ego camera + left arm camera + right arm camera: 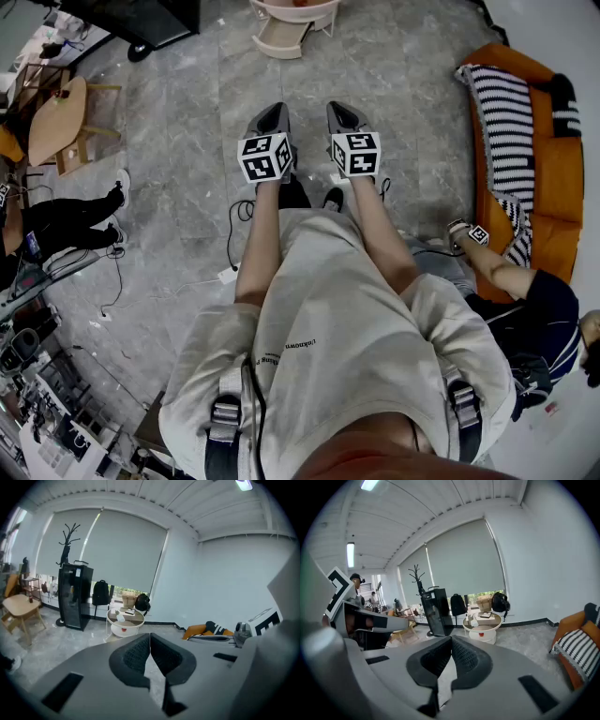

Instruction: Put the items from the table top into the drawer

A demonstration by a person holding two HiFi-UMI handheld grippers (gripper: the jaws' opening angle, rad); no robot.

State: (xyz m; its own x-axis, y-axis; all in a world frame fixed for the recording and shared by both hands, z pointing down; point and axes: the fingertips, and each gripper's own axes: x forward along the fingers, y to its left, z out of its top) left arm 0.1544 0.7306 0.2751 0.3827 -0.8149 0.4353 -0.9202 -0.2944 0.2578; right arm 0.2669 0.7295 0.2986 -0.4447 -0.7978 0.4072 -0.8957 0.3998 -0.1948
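Your left gripper (pixel 150 643) and right gripper (pixel 450 645) are both closed and empty. The round table (pixel 482 629) holding the items (pixel 484 615) stands well ahead of them.

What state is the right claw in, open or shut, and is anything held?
Shut and empty. In the right gripper view the right claw has its jaws meeting at the tips, with nothing between them.
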